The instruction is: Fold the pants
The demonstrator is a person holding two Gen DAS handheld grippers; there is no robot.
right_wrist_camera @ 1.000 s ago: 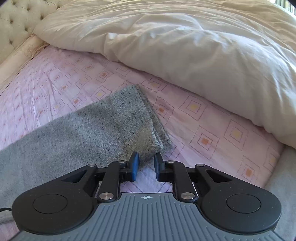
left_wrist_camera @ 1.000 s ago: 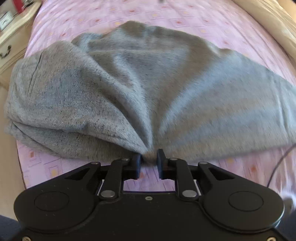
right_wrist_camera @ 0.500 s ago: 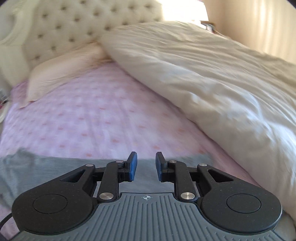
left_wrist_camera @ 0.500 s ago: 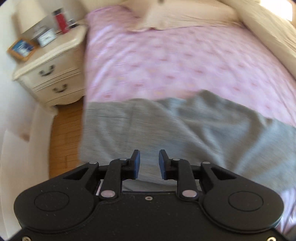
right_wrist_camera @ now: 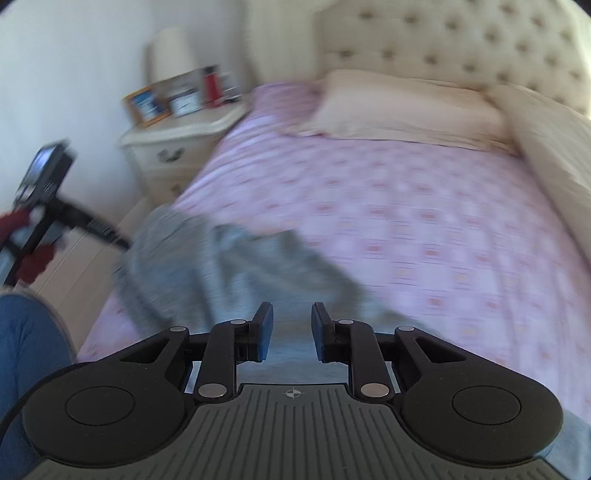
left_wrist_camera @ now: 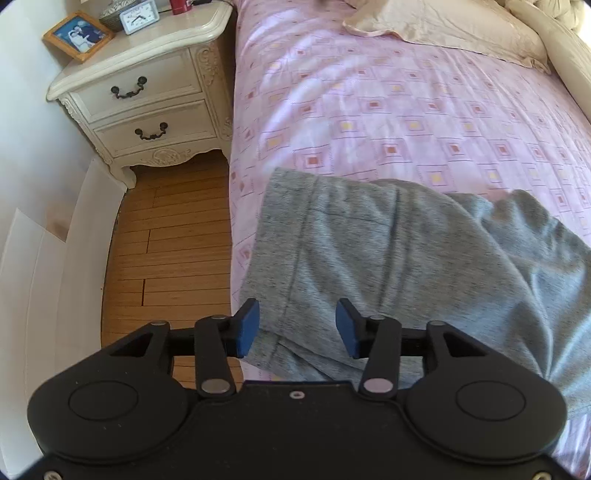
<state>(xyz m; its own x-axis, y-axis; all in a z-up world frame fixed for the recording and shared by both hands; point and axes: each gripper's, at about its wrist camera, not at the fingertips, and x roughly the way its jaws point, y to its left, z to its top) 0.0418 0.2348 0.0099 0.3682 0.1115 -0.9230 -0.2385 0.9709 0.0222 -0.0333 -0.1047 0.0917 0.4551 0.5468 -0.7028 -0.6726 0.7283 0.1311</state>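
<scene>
As the left gripper [left_wrist_camera: 297, 328] jaws were opening to release the grey sweatpants [left_wrist_camera: 388, 258] flat on the bed [left_wrist_camera: 406, 110], right gripper [right_wrist_camera: 291, 332] jaws stood apart, empty.

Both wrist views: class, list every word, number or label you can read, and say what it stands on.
Clock on the nightstand: a dial with marks, too small to read.
Red can: cut off, no lettering legible.
Framed photo: no text.
Right wrist view: blurred, nothing readable.
So no text can be quoted.
</scene>
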